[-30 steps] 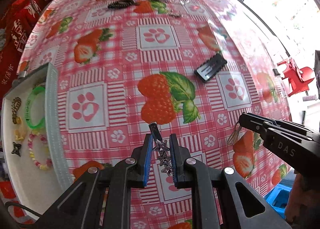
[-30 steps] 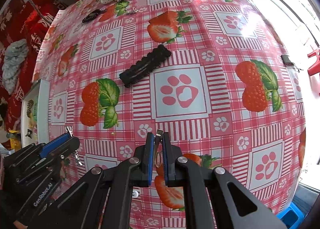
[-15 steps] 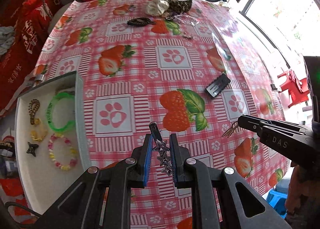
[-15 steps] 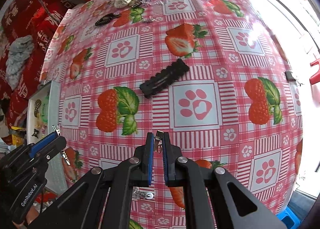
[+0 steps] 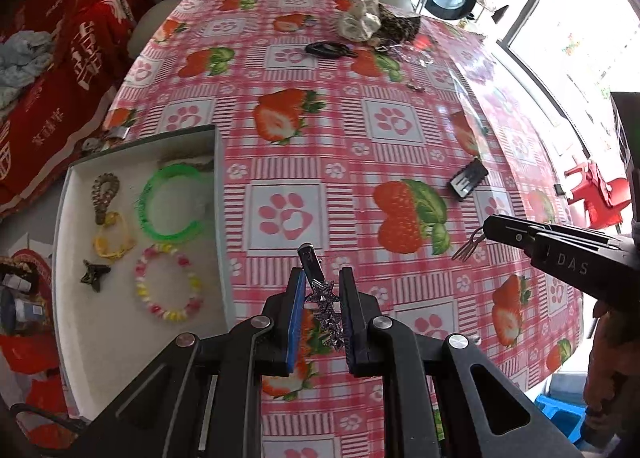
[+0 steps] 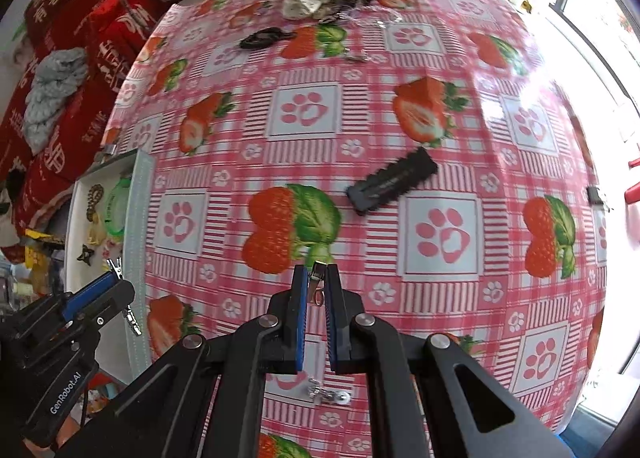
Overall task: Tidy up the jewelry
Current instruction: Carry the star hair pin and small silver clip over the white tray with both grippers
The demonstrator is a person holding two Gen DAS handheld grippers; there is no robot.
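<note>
While both tongs hang above the tablecloth (image 5: 344, 162), we read the left gripper (image 5: 320, 298) as clamped on a star-studded hair clip (image 5: 325, 308), pads pressing its sides, dark clip end poking out past the tips. Right gripper (image 6: 317, 290) is closed nearly flat on a small metal clip (image 6: 317, 283); from the left wrist view its prongs stick out of the tips.

Landmark: white tray (image 5: 100, 338), at the table's left edge, just left of the left gripper. Contents, near to far:
- pastel bead bracelet (image 5: 168, 283), nearest corner toward the gripper
- dark star-shaped piece (image 5: 94, 275), left of the beads
- yellow band (image 5: 113, 239), behind the star piece
- green bangle (image 5: 173, 202), behind the beads
- bronze chain piece (image 5: 105, 190), left of the bangle

Beyond the tray, to its right on the cloth: black hair comb (image 6: 394, 181). Far edge of the table: black hair tie (image 5: 328, 50), cream scrunchie (image 5: 358, 24), leopard-print scrunchie (image 5: 394, 24) touching it.
</note>
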